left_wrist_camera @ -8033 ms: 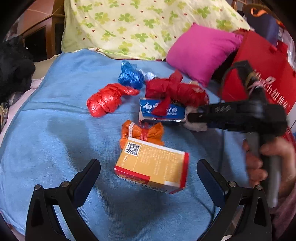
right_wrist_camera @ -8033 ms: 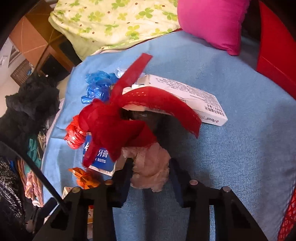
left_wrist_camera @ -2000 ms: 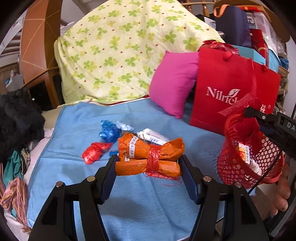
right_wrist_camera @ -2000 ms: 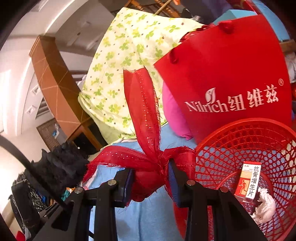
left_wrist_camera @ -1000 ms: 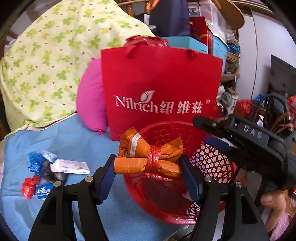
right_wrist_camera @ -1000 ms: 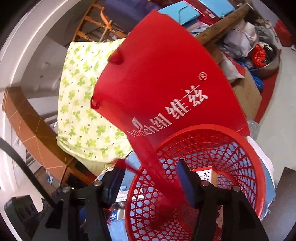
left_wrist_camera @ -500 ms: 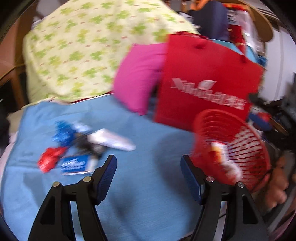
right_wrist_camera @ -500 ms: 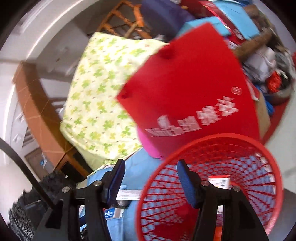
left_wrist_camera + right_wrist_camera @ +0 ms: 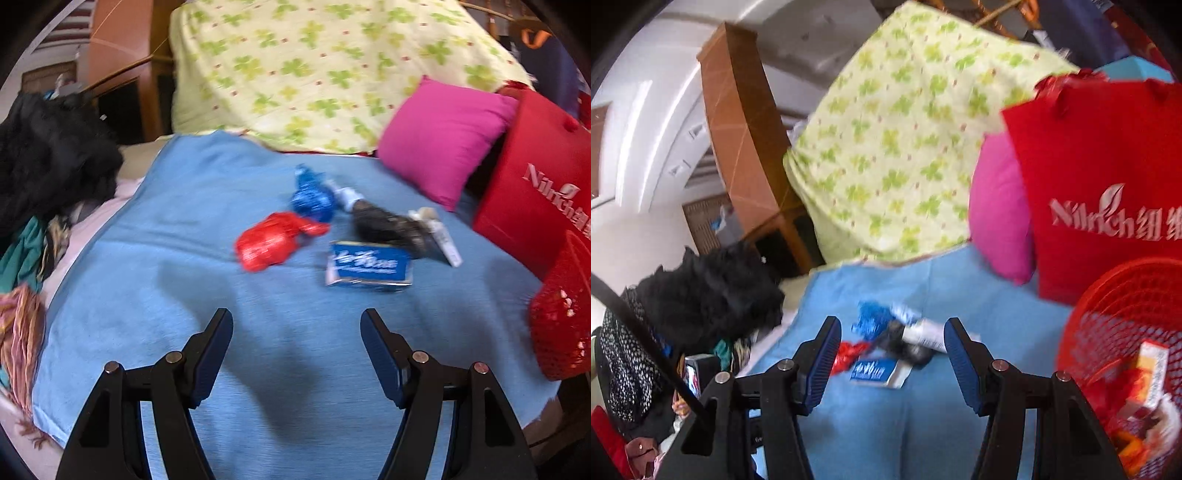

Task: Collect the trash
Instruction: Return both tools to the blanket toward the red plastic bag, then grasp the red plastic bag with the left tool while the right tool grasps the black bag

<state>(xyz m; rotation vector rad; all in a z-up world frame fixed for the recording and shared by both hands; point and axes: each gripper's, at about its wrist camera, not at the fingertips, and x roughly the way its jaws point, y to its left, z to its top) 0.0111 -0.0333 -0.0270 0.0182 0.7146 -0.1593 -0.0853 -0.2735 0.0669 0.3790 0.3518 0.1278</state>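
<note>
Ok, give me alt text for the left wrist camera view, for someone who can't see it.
The open, empty left gripper points at trash on a blue blanket: a red crumpled bag, a blue crumpled bag, a blue box and a dark wad. A red basket sits at the right edge.

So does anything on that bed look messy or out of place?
Yes: litter sits in a loose cluster on the blue blanket: a crumpled red wrapper, a blue wrapper, a dark crumpled wad, a blue box and a white box leaning on the wad. The red basket beside them already holds trash.
</note>
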